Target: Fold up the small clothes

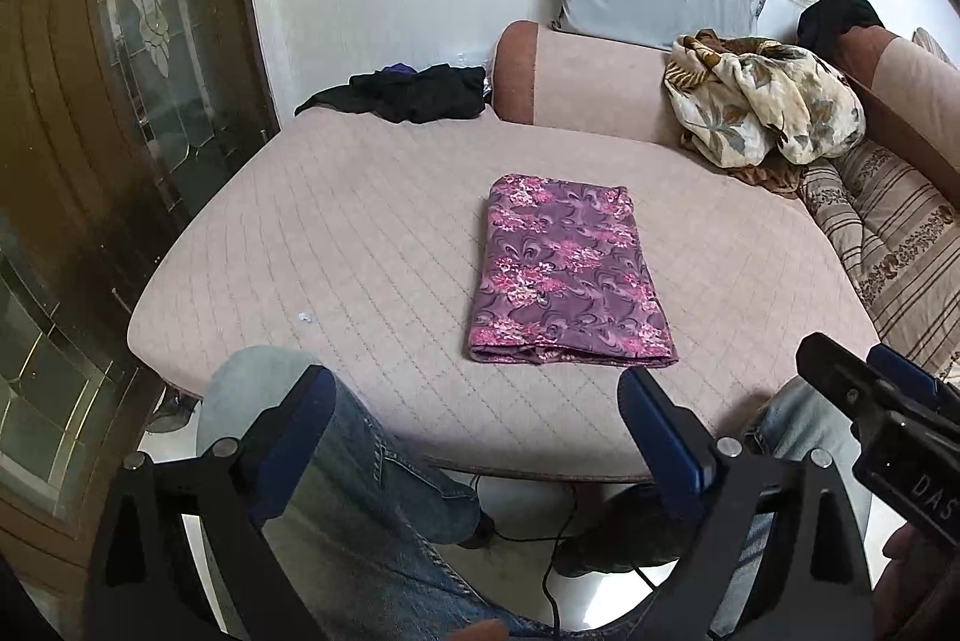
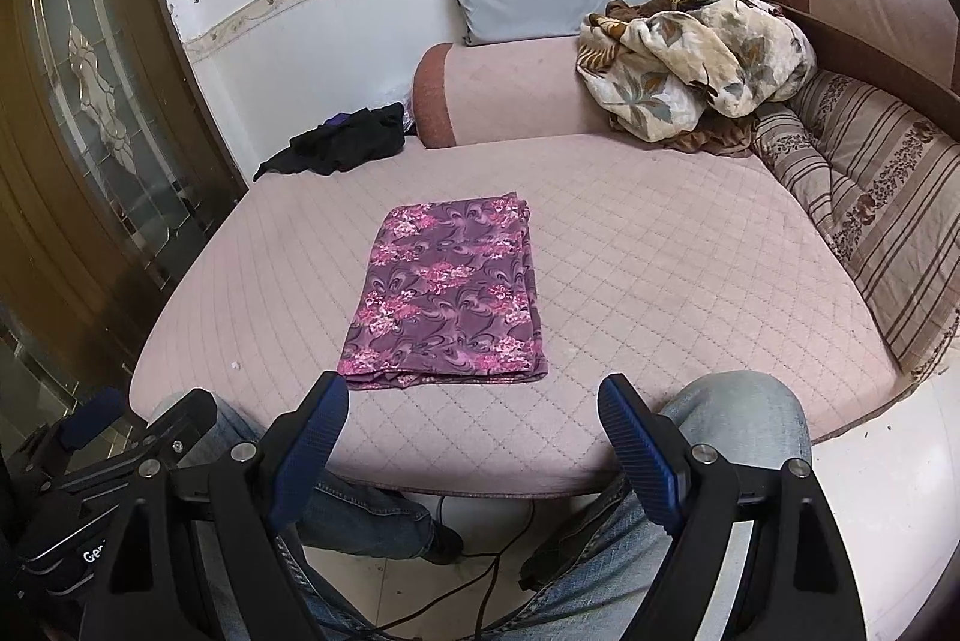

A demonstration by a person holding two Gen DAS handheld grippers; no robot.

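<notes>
Left wrist view: the purple floral cloth lies folded into a neat rectangle near the middle of the pink quilted sofa seat, its layered edge facing the camera. The left gripper hangs short of that edge with its jaws spread wide and nothing between them — the cloth is untouched. The right gripper pokes in from the lower right, only partly in frame. Judging from the tidy shape, this piece looks finished and released; the step in hand seems to be the gap between garments. A next move would call for either one more fold across the rectangle or a reach to the black clothes heaped at the far left corner of the seat.

Right wrist view: the same cloth sits just beyond the right gripper, whose jaws likewise stand apart and empty. The left gripper shows only as a dark edge at lower left, its jaws not readable here. The floral blanket is bunched against the bolster; whether it belongs to the task cannot be told. How many layers the folded cloth has, and what garment it is, stays unclear. The person's jeans hide the seat's front edge.
</notes>
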